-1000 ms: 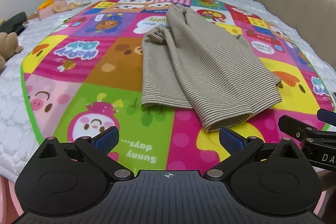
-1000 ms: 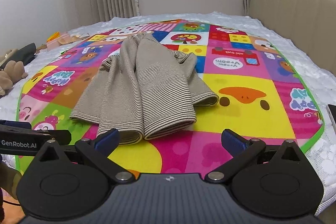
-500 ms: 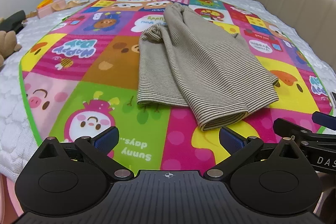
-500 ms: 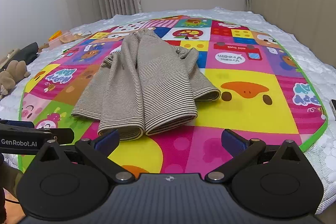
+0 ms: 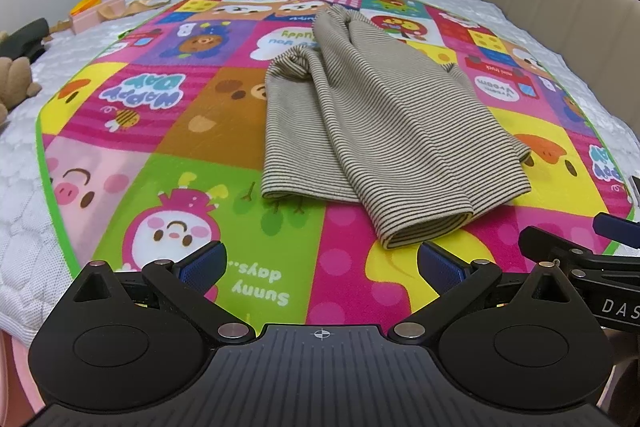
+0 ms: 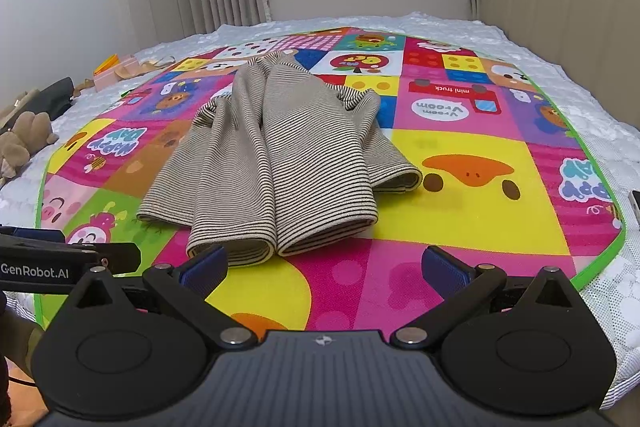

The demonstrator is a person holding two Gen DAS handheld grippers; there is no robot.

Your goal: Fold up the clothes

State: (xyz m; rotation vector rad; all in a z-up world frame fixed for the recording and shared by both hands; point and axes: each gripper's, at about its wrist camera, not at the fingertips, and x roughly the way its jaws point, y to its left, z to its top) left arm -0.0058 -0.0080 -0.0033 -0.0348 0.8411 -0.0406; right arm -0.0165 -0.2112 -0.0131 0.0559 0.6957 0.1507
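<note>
The beige knit garment with thin dark stripes (image 5: 384, 131) lies in the middle of the bright cartoon-patterned play mat (image 5: 224, 115), which covers the white quilted bed (image 5: 24, 163). Its sides are already turned in, so it makes a long, narrow shape with the open hem toward you. I judge that the lengthwise folds are done and the crosswise fold is the step in hand.

Your left claw (image 5: 320, 267) and your right claw (image 6: 324, 269) both hover just before the near hem, with the blue pads wide apart and nothing between them. For the next move you probably need to lower each claw onto one hem corner, pinch all layers together, and carry the hem toward the collar end.

Nothing lies on the mat between the claws and the garment. A brown plush toy (image 6: 24, 143) and a pink box (image 5: 94, 13) sit well apart on the left of the bed, and the beige padded headboard (image 6: 560, 11) stands on the right.
</note>
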